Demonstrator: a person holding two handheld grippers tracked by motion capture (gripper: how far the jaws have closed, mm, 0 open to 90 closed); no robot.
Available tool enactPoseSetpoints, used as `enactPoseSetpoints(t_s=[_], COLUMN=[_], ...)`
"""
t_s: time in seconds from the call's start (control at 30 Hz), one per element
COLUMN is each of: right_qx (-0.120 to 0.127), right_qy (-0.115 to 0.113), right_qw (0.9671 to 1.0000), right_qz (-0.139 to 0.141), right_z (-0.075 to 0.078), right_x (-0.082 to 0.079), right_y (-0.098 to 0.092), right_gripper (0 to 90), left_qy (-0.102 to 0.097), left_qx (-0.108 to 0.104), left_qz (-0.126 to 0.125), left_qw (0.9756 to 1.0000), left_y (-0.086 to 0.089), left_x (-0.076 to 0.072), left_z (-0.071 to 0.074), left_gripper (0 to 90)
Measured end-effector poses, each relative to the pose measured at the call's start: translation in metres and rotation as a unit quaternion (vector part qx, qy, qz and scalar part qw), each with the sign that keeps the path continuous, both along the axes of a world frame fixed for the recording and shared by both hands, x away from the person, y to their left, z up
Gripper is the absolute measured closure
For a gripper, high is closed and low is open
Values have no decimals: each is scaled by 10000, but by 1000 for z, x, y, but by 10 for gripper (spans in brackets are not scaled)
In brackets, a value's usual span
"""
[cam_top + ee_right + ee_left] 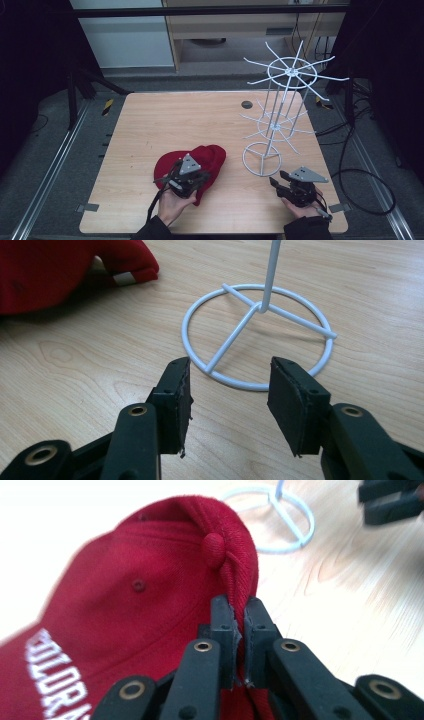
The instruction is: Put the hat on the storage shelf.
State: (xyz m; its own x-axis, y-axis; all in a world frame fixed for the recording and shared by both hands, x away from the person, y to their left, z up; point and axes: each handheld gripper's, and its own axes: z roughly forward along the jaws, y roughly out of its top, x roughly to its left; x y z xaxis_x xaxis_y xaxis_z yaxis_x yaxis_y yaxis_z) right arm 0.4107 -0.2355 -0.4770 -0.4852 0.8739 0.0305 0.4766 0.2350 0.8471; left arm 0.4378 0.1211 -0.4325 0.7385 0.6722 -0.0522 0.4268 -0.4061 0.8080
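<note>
A red cap (209, 156) with white lettering lies on the wooden table (165, 125), left of a white wire rack (280, 112). My left gripper (199, 178) is over the cap's near side. In the left gripper view it (239, 607) is shut on a fold of the cap (150, 580) just below the top button. My right gripper (276, 182) rests near the front right of the table, just in front of the rack's ring base (261, 159). Its jaws (227, 387) stand open with nothing between them, pointing at the ring base (257, 340). The cap's edge (50, 270) shows at upper left there.
A small dark grommet (247, 104) sits in the table's back half. The rack's wire arms (320, 75) spread wide above the right side. A black cable (370, 190) loops on the floor to the right. The right gripper (390, 500) shows blurred in the left gripper view.
</note>
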Motion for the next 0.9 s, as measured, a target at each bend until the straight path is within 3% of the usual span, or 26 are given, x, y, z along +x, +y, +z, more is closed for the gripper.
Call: enactPoseSetpoints(t_s=[0.1, 0.2, 0.23, 0.3, 0.4, 0.43, 0.47, 0.53, 0.6, 0.63, 0.67, 0.87, 0.9], right_qx=[22, 46, 46, 36, 60, 60, 60, 69, 59, 66, 72, 83, 109], right_qy=[9, -9, -9, -32, -36, -37, -37, -39, -52, -60, -59, -87, -74], right_qw=[10000, 10000, 10000, 10000, 10000, 10000, 10000, 10000, 10000, 9999, 9999, 9999, 9998], right_qz=[-9, -21, -21, -26, -42, -45, -45, -54, -54, -61, -68, -111, -124], right_z=[0, 0, 0, 0, 0, 0, 0, 0, 0, 0, 0, 1, 1], right_x=[0, 0, 0, 0, 0, 0, 0, 0, 0, 0, 0, 0, -1], right_y=[0, -1, -1, -2, -3, -3, -3, -3, -4, -4, -5, -6, -7], right_gripper=[519, 519, 519, 519, 519, 519, 519, 519, 519, 518, 518, 518, 517], left_qy=[-162, -307, -307, -434, -495, -554, -554, -687, -725, -783, -783, -975, -1026], left_qx=[-255, -616, -616, -902, -1056, -1241, -1241, -1461, -1514, -1655, -1655, -1990, -2084], left_qz=[69, 164, 164, 257, 295, 345, 345, 385, 395, 387, 387, 349, 344], left_qw=[9995, 9975, 9975, 9946, 9927, 9901, 9901, 9861, 9850, 9823, 9823, 9745, 9720], left_y=[12, 28, 28, 41, 48, 56, 56, 66, 68, 73, 73, 80, 82], left_x=[-2, -3, -3, -5, -6, -7, -7, -9, -9, -11, -11, -17, -18], left_z=[15, 33, 33, 46, 53, 60, 60, 68, 71, 75, 75, 90, 95], left_gripper=[856, 857, 857, 858, 858, 858, 858, 859, 859, 859, 860, 860, 859])
